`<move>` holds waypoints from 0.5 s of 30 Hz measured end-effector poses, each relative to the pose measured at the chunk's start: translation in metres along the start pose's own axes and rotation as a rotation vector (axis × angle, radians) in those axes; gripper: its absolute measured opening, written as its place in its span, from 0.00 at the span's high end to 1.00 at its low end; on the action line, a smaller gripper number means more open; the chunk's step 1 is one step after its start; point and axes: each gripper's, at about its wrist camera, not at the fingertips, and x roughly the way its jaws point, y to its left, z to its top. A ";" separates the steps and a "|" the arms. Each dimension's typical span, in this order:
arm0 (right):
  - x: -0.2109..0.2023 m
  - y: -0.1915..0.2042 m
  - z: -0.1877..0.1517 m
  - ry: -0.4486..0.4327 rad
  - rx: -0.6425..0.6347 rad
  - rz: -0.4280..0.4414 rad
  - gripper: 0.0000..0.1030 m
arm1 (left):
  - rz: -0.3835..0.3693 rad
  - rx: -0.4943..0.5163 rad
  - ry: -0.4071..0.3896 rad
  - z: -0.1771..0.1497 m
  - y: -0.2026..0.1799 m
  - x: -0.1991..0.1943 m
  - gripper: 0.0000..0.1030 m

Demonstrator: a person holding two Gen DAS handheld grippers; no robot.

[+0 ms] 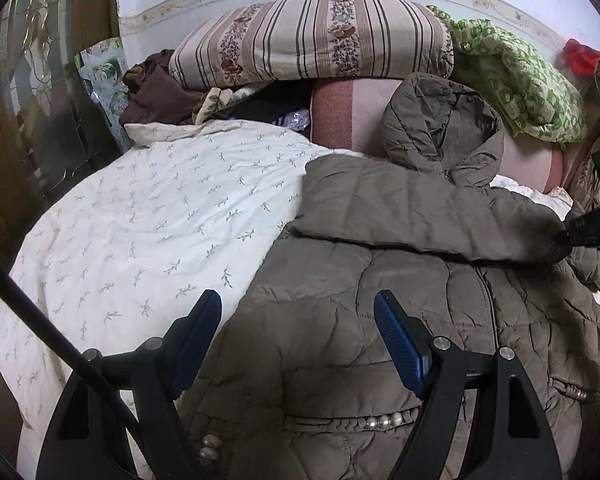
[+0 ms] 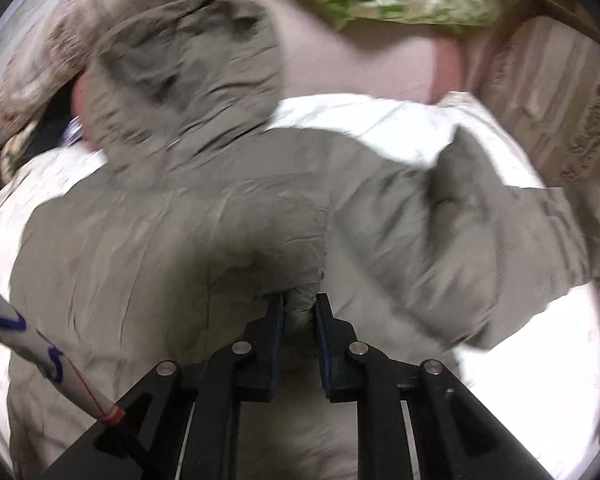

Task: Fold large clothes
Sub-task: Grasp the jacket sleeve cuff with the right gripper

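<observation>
An olive-grey quilted coat (image 1: pixel 380 300) with a hood lies front up on the white leaf-print bedspread (image 1: pixel 140 220). One sleeve (image 1: pixel 420 208) is folded across its chest. My left gripper (image 1: pixel 298 308) hovers open over the coat's lower left side, nothing between its blue pads. The right gripper (image 1: pixel 588 228) shows at the far right edge, at the sleeve's cuff. In the blurred right wrist view my right gripper (image 2: pixel 299 300) is shut on a pinch of the coat's sleeve fabric (image 2: pixel 300 304), with the coat (image 2: pixel 180 220) spread out beyond it.
Against the wall, a striped floral pillow (image 1: pixel 312 40), a pink bolster (image 1: pixel 348 120), a green patterned quilt (image 1: pixel 520 84) and brown clothing (image 1: pixel 156 92) are piled at the head of the bed. A wooden door (image 1: pixel 20 100) stands left. A patterned headboard (image 2: pixel 560 120) is at right.
</observation>
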 end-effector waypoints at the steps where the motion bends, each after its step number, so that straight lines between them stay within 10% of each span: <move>1: 0.003 -0.004 0.003 0.008 0.006 -0.012 0.85 | 0.000 0.000 0.005 0.000 0.000 0.001 0.25; 7: 0.040 -0.005 -0.001 0.055 -0.018 -0.099 0.77 | -0.017 0.004 0.053 -0.002 -0.001 0.012 0.25; 9: 0.038 -0.004 -0.004 0.025 -0.015 -0.158 0.51 | -0.017 0.005 0.048 -0.001 -0.002 0.011 0.25; 15: -0.014 -0.027 -0.018 -0.072 -0.010 -0.088 0.43 | -0.032 0.023 0.023 -0.005 -0.009 0.000 0.25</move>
